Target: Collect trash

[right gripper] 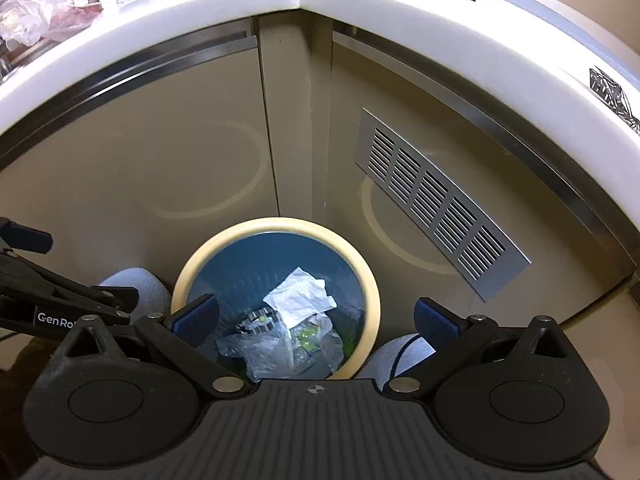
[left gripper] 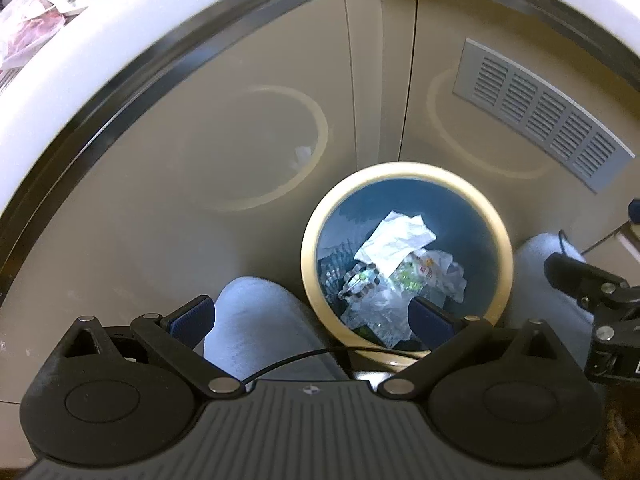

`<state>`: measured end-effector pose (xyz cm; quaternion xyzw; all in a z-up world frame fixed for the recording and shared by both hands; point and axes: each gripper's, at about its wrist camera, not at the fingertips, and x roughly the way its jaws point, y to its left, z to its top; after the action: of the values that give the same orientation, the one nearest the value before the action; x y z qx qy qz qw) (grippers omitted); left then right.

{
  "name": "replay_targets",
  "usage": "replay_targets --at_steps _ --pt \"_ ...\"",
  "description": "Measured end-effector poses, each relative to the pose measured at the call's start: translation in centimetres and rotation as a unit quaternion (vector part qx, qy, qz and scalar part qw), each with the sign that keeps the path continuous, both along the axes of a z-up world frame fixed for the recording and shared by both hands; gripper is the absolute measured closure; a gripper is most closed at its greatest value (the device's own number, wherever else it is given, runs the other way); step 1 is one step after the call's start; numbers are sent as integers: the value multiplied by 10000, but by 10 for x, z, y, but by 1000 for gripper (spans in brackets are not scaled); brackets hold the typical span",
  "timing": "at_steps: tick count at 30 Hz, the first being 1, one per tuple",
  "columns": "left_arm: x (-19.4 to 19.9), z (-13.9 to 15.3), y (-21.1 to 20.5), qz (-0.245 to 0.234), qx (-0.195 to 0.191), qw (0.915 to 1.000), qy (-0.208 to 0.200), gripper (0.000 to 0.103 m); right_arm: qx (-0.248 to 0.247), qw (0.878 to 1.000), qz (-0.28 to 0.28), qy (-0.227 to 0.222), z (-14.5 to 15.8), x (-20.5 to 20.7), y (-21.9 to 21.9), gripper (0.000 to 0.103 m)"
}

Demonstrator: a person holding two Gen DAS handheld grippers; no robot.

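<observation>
I have both tools over the bin [right gripper: 276, 236], which sits on the floor tucked into the inner corner where the two cabinet fronts meet, under the edge of the white surface [right gripper: 360, 4], handy for dropping. The left tool [left gripper: 312, 318] is spread wide and holds nothing; the right tool [right gripper: 316, 318] is spread too, also empty. Inside the bin lie crumpled white paper [right gripper: 300, 292] and clear plastic wrap [right gripper: 264, 352]. More bags [right gripper: 48, 12] rest near the surface's far left edge, likely my next pickup.
</observation>
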<state>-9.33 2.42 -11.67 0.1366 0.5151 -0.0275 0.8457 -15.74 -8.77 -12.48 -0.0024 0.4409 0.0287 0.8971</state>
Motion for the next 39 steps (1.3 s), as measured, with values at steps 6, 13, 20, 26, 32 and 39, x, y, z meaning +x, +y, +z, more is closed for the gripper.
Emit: replay_targets --at_steps 6,13,20,26,32,39 --pt "-2 4 -7 21 239 9996 -154 0 51 10000 -10 -43 3 -2 1 0" --pt "0 4 -4 69 114 9999 -51 0 96 9999 -31 15 1 -1 0 0" --pt "-1 3 -5 61 135 9999 -62 0 48 9999 -38 141 -2 1 2 0" --pt "-1 2 -6 23 158 9999 -45 0 6 9997 -78 216 -4 3 3 0" --pt "-2 3 -7 -37 169 9998 -63 0 -10 9997 -26 248 -5 5 5 0" --pt "-3 4 -7 -44 156 9998 -71 0 2 9997 -25 258 -5 5 5 0"
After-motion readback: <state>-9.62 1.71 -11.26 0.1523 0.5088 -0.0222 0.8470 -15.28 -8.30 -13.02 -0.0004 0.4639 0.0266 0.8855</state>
